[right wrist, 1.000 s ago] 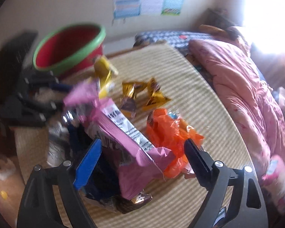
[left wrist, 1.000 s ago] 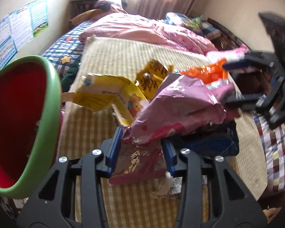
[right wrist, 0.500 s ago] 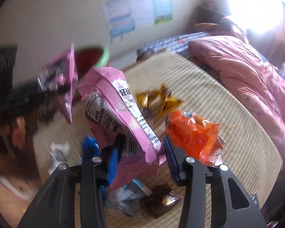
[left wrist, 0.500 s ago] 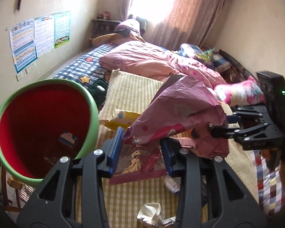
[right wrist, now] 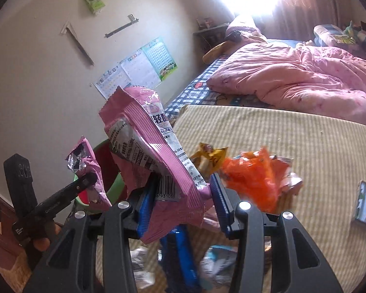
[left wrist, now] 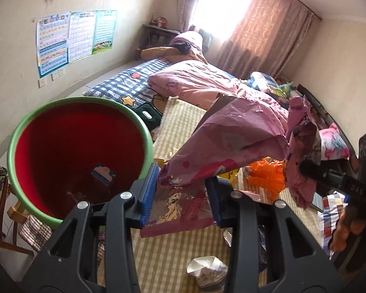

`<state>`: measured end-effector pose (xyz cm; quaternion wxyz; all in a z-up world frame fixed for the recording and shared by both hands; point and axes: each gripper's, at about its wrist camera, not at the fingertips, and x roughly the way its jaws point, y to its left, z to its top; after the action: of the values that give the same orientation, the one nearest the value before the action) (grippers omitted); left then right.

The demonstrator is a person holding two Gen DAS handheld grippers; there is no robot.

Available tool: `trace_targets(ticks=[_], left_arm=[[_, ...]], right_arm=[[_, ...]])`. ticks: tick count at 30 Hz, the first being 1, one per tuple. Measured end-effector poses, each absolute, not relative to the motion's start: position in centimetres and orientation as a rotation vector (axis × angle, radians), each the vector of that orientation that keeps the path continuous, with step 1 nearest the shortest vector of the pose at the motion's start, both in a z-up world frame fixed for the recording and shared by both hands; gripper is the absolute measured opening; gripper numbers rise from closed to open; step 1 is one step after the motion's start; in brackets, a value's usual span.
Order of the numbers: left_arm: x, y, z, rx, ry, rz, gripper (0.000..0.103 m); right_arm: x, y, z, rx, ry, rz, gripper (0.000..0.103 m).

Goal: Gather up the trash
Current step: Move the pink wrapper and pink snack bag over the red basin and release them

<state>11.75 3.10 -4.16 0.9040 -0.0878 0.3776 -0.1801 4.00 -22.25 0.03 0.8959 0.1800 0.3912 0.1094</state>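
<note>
The right tongs [right wrist: 183,193], wide a second ago, are now gripping a striped pink snack wrapper [right wrist: 146,151] lifted off the bed's checked mat [right wrist: 268,127]. The left tongs [left wrist: 180,190] are still pinching a pink cartoon bag [left wrist: 231,144], now raised beside the red bin [left wrist: 78,146]. Both pieces look ready to drop in.

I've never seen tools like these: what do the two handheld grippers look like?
Both match: the left gripper and right gripper have black plastic frames with triangular cut-outs, silver screw heads and ribbed blue pads inside the two fingers. Each has a black boxy body bearing faint lettering.
</note>
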Motion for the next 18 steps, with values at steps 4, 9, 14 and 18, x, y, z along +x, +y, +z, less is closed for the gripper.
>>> trace_targets(ticks=[4, 9, 14, 18], left_arm=[[10.9, 3.7, -3.5, -0.174, 0.753, -0.337, 0.037], [10.2, 4.6, -2.8, -0.163, 0.734, -0.282, 0.037], [10.1, 5.1, -2.1, -0.139, 0.717, -0.253, 0.037], [9.7, 5.3, -2.1, -0.129, 0.711, -0.244, 0.037]], right_arm=[[3.7, -20.3, 0.6, 0.333, 0.781, 0.222, 0.044], [3.4, -19.3, 1.2, 0.308, 0.742, 0.225, 0.044], [3.0, -18.9, 0.9, 0.311, 0.731, 0.229, 0.044], [2.7, -18.6, 1.1, 0.306, 0.708, 0.224, 0.044]])
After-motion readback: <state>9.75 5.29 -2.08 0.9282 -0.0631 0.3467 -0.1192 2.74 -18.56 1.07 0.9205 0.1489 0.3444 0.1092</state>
